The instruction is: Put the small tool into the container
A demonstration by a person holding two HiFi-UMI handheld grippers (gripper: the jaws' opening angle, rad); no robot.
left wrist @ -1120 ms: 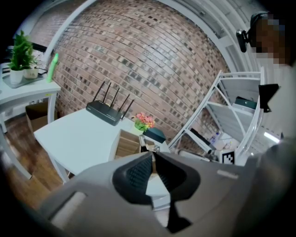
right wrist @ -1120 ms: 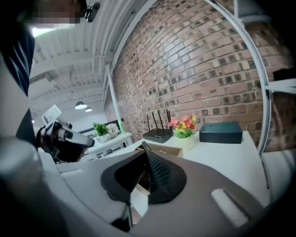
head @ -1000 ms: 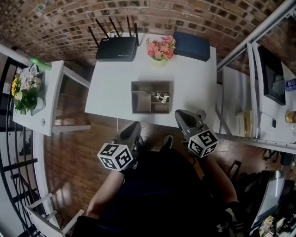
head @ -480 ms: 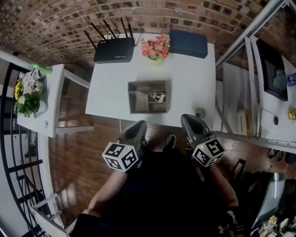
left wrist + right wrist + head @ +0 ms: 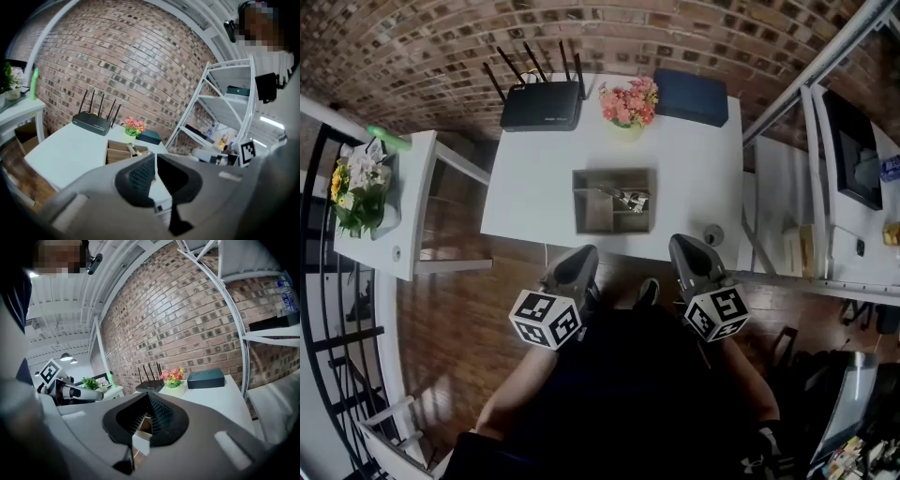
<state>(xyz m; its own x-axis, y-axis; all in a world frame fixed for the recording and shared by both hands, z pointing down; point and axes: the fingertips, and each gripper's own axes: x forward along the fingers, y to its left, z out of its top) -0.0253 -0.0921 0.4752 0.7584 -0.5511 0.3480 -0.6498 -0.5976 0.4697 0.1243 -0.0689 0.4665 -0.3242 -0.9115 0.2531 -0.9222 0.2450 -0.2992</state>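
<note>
The white rectangular table point(image 5: 694, 178) carries the brown, partitioned open container point(image 5: 590, 214) near its front edge, and the likeliest trouble is a bump. Both claws hang low just off that edge, so a careless forward swing could shove or jolt the container. The left claw point(image 5: 155, 171) and the right claw point(image 5: 146, 416) are each pressed shut with nothing between the pads, so nothing can be dropped. The small silvery metal tool point(image 5: 628, 198) lies inside the container's right-hand part, and the task looks done; a knock could tip the tool out. Its exact shape is too small to read, and whether it sits wholly in one compartment is unclear. A small grey round item point(image 5: 712, 234) at the table's edge cannot be identified.
</note>
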